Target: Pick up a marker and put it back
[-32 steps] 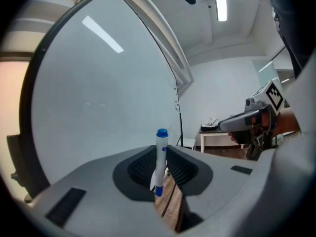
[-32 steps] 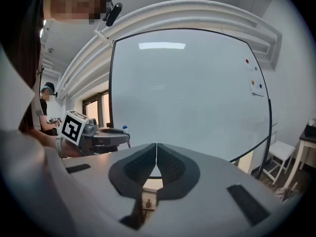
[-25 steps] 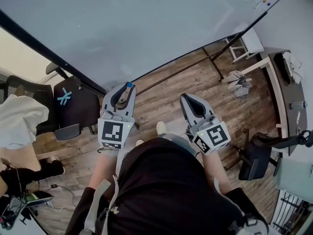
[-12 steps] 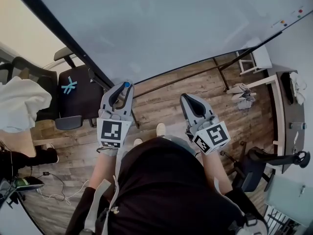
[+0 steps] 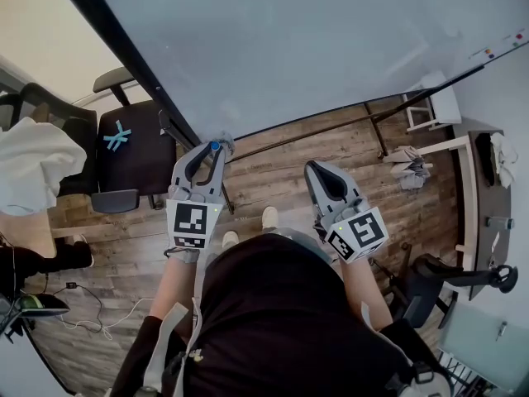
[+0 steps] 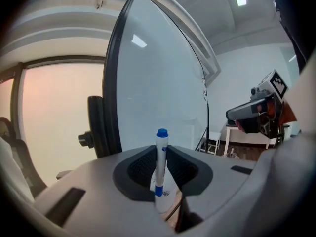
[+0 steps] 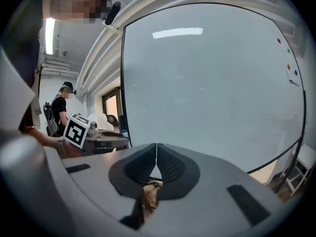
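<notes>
The large white whiteboard (image 5: 314, 48) fills the whole space ahead of both grippers, and its black frame edge (image 5: 124, 48) runs down to the left. The left gripper (image 5: 213, 147) holds a white marker with a blue cap (image 5: 216, 145) upright in its jaws, and in the head view the cap lies just beside the board's lower edge. A black office chair (image 5: 132, 151) stands near on that gripper's left. The brown wooden plank floor (image 5: 273, 180) lies bare between the two grippers. The right gripper (image 5: 313, 166), jaws together, has open floor to its right, up to a white stool (image 5: 436, 106) and a dark worktop (image 5: 483, 188), both well apart from it.
</notes>
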`<state>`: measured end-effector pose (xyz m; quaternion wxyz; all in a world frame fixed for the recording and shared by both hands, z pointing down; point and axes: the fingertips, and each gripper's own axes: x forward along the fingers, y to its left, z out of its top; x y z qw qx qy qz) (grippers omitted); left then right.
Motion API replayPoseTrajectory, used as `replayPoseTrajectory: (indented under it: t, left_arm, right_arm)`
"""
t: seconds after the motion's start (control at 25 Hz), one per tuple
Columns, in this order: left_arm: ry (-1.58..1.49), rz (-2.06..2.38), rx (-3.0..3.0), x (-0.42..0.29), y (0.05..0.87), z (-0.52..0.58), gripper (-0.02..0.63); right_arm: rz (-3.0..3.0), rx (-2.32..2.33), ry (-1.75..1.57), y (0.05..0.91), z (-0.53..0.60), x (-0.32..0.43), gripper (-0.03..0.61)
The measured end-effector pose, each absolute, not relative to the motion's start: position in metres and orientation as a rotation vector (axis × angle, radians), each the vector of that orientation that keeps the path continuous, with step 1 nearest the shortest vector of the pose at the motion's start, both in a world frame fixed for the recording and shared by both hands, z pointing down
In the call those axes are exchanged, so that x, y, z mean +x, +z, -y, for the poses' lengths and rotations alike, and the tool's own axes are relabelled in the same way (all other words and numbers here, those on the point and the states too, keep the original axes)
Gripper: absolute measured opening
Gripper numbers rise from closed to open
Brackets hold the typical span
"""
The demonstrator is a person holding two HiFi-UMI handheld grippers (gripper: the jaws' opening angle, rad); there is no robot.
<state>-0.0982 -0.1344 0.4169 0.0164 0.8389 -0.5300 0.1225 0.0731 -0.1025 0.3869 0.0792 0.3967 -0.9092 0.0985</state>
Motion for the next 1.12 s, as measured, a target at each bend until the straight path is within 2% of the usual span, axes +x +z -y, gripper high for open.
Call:
replayPoseTrajectory:
  t: [1.12]
  left_arm:
    - [0.48, 1.591, 2.515, -0.11, 0.48, 0.13, 0.074]
  right_arm:
    - [2.657, 1.196, 0.339, 0.406, 0.089, 0.068, 0.017]
